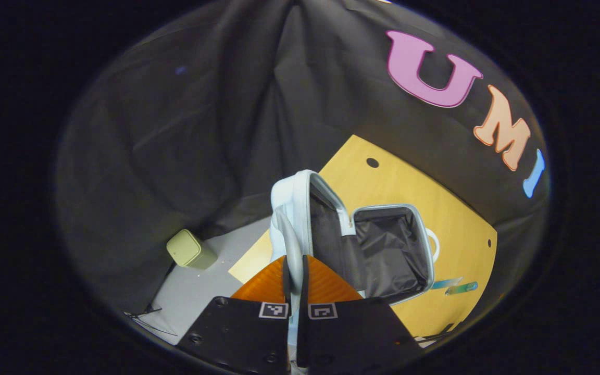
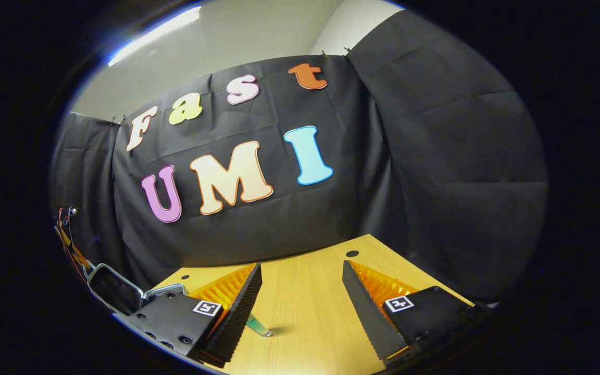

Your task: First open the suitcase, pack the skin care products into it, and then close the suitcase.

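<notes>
Pale-blue shell of the suitcase (image 1: 290, 208) stands propped open on the wooden table (image 1: 383, 182), its black-lined half (image 1: 391, 250) lying flat, and our left gripper (image 1: 295, 273) has its orange fingers (image 1: 266, 284) pinched on the grey handle (image 1: 294, 250). We judge the lid should be kept steady and well back, so packing stays easy. Our right gripper (image 2: 300, 291) hovers over the table with fingers spread wide, holding nothing; a greenish tube (image 2: 258, 326) lies just beside its left finger (image 2: 240, 307), likely next to grasp.
</notes>
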The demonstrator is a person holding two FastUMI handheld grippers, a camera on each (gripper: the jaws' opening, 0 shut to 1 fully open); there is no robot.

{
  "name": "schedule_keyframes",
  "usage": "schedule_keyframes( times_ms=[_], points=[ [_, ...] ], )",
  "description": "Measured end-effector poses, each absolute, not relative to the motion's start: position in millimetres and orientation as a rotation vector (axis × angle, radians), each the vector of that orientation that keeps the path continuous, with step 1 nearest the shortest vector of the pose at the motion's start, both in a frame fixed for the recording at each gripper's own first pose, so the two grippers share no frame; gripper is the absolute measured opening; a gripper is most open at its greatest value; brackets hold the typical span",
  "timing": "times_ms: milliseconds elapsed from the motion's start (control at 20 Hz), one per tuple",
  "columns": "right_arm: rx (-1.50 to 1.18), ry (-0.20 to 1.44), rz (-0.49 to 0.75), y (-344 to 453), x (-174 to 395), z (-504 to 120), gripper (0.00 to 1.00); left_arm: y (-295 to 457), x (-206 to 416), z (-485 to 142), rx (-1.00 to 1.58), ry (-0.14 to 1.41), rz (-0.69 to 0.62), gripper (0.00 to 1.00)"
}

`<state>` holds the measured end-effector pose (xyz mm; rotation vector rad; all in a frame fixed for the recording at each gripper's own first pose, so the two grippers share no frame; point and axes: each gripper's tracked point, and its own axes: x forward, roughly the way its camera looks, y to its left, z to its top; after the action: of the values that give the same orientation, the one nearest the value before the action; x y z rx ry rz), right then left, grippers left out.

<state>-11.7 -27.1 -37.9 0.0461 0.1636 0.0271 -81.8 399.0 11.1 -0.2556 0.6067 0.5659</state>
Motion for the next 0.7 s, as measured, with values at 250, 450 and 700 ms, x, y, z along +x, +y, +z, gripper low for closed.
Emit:
schedule_keyframes(
  times_ms=[250,450,700],
  points=[
    [0.057,0.17,0.033,-16,-10,-41,0.97,422,-104,-48,-0.3,0.627,0.63,0.0],
    [0.069,0.175,0.043,-5,-6,-41,0.97,441,-101,-90,-0.311,0.66,0.678,0.0],
    [0.044,0.167,0.041,8,-10,-39,0.98,467,-96,-117,-0.347,0.658,0.693,0.0]
  ],
)
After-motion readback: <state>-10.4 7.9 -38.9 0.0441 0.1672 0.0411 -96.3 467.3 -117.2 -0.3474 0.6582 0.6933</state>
